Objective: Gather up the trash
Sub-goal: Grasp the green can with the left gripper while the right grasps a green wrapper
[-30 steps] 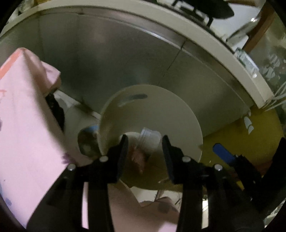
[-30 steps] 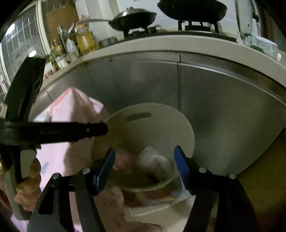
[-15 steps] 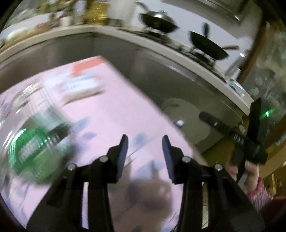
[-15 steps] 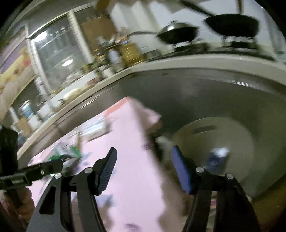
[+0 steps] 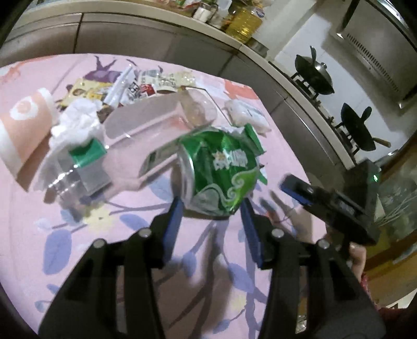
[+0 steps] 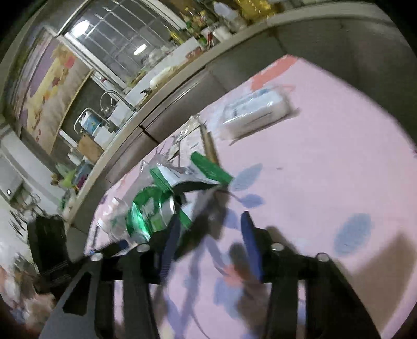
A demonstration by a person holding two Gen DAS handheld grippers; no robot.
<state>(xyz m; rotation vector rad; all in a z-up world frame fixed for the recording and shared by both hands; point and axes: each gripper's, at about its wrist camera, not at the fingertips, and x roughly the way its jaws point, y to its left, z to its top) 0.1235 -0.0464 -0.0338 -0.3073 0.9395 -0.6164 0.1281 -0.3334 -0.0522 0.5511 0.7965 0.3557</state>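
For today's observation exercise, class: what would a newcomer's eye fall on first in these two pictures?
First, the crushed green can, lying on the pink cloth just ahead of the left claw, whose jaws are opening. Behind it, a heap of trash: a white tissue, wrappers and a peach paper cup on its side. Beyond the table's far right, two black woks sit on the stove.

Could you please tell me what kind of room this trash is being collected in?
Most likely a home kitchen: woks on a gas stove, a sink tap at the counter, and an oil bottle beside jars above the litter-strewn pink cloth.
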